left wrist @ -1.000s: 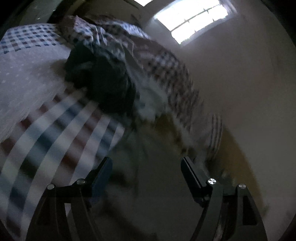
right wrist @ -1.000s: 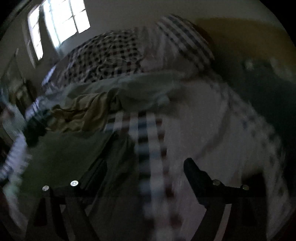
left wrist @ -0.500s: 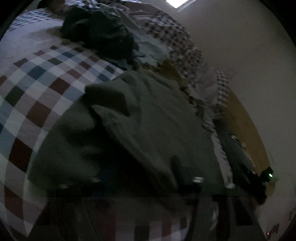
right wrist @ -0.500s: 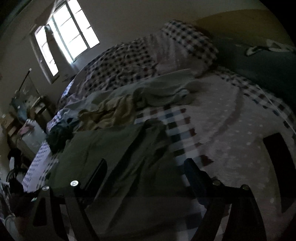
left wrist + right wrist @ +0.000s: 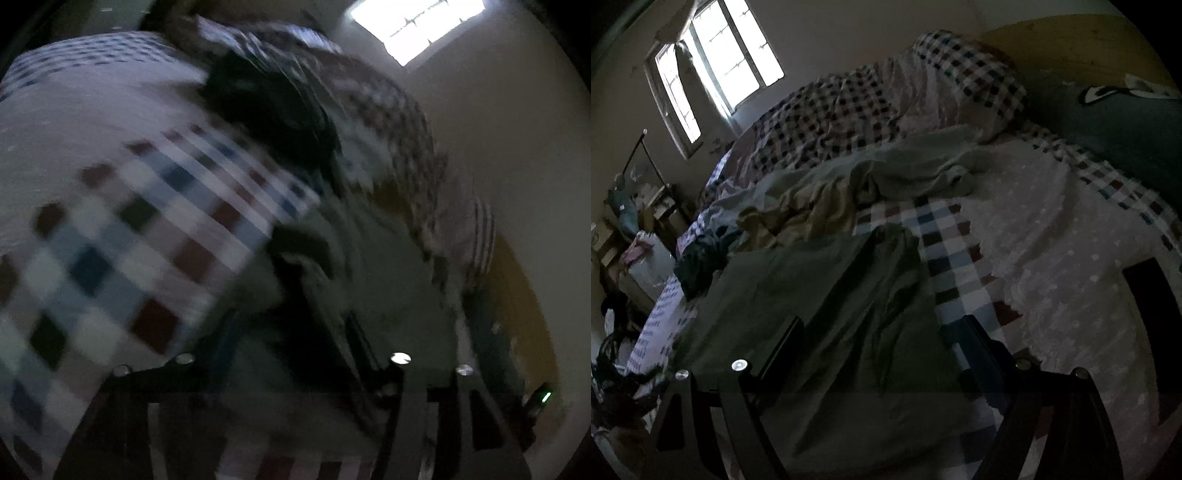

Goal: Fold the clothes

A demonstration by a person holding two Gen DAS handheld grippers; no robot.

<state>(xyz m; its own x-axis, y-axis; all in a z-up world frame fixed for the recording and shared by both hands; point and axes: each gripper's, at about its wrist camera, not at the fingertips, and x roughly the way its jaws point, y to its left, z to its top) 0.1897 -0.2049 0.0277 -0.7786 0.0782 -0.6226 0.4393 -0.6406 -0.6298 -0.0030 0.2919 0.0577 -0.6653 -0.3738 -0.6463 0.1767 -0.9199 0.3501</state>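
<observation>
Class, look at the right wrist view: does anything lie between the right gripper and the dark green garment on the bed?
Nothing visible does. The right gripper stands open directly over the dark green garment, with no other clothing between.

A dark olive-green garment (image 5: pixel 827 314) is spread nearly flat, creased, on the checked bedsheet (image 5: pixel 945 258); crumpled clothes are heaped behind.

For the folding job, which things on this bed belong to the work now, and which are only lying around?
Belongs to the job:
- dark green garment, spread flat between the fingers of the right gripper
- yellow-beige garment, crumpled, waiting
- pale grey-green garment, crumpled, waiting
- dark bundle of clothing at the bed edge

Just lying about:
- checked quilt
- blue-green pillow
- window
</observation>
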